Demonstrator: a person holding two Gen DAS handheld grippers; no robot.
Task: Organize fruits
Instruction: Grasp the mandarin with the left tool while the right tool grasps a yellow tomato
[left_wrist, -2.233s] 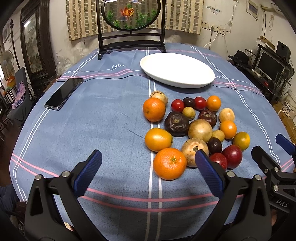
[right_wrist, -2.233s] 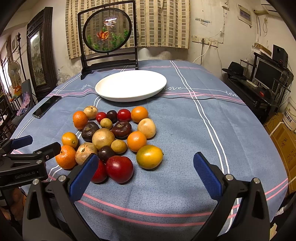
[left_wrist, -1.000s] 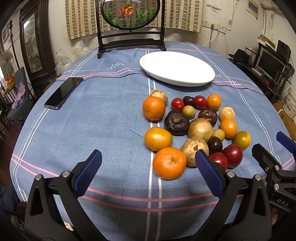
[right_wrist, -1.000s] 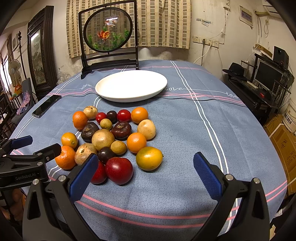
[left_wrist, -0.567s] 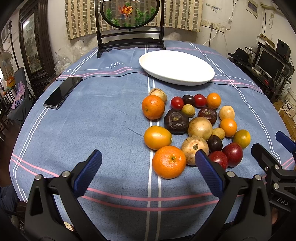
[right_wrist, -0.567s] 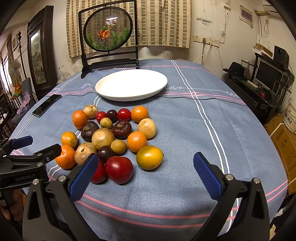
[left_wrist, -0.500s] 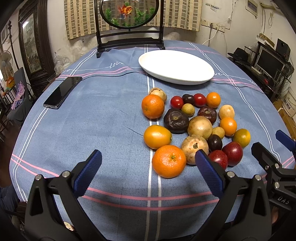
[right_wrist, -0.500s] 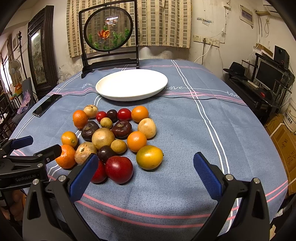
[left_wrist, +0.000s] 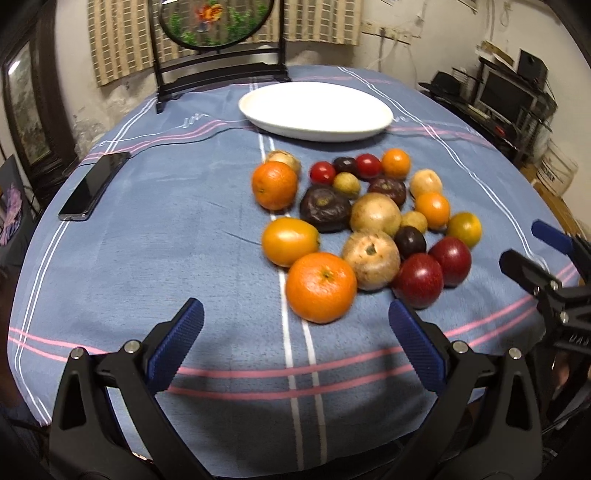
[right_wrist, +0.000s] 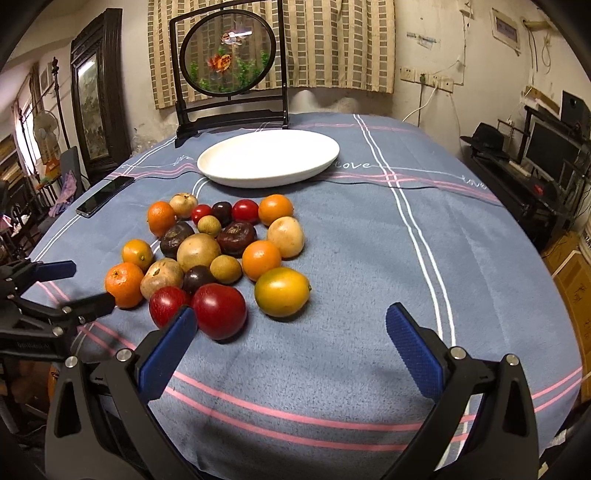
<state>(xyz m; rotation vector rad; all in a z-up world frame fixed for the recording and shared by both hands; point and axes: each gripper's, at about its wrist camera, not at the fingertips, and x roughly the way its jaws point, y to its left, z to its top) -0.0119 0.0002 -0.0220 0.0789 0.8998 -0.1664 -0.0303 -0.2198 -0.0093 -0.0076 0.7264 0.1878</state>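
Observation:
A cluster of several fruits lies on the blue tablecloth (left_wrist: 166, 229): oranges, red apples, brown and dark round fruits. A large orange (left_wrist: 320, 286) is nearest my left gripper (left_wrist: 295, 332), which is open and empty just in front of it. My right gripper (right_wrist: 291, 339) is open and empty, just before a red apple (right_wrist: 218, 311) and a yellow-orange fruit (right_wrist: 282, 291). A white oval plate (right_wrist: 268, 157) stands empty behind the fruits; it also shows in the left wrist view (left_wrist: 314, 110).
A black phone (left_wrist: 94, 184) lies at the table's left. A round framed ornament on a black stand (right_wrist: 229, 55) stands behind the plate. Shelves with electronics (right_wrist: 546, 155) are at the right. The table edge is close below both grippers.
Both grippers have moved forward toward the fruits and tilted a little; the left view is slightly blurred by motion. The fruits and the plate have not moved.

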